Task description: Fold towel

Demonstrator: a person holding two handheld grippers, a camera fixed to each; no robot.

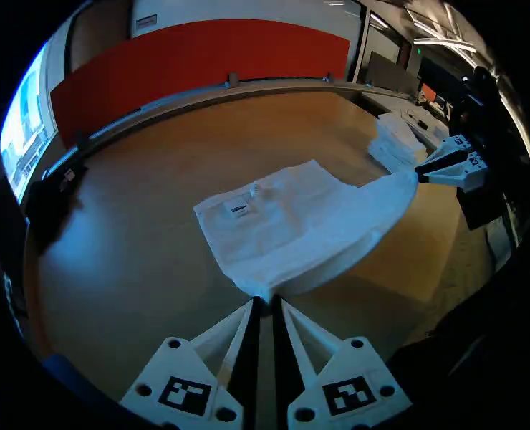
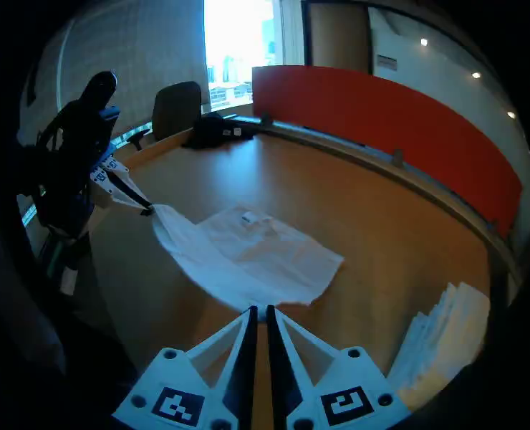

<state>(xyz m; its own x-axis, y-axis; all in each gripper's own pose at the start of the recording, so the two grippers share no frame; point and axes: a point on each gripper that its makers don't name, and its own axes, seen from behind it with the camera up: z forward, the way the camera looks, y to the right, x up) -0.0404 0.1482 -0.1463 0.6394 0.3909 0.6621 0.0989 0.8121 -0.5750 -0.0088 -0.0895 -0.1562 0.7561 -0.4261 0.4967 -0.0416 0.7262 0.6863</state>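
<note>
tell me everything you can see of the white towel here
The white towel looks like thin soft cloth, with a small tag on top. Most of it lies spread on the wooden table; its near edge is lifted, one corner pinched by the left gripper, the other by the right gripper.

One towel [image 1: 294,222], one stack of folded towels [image 1: 397,143], two tongs [image 1: 267,302] [image 2: 259,310], one chair [image 2: 175,107].

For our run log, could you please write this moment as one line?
left gripper: shut on towel | right gripper: shut on towel | towel: one edge lifted, rest on table
</note>
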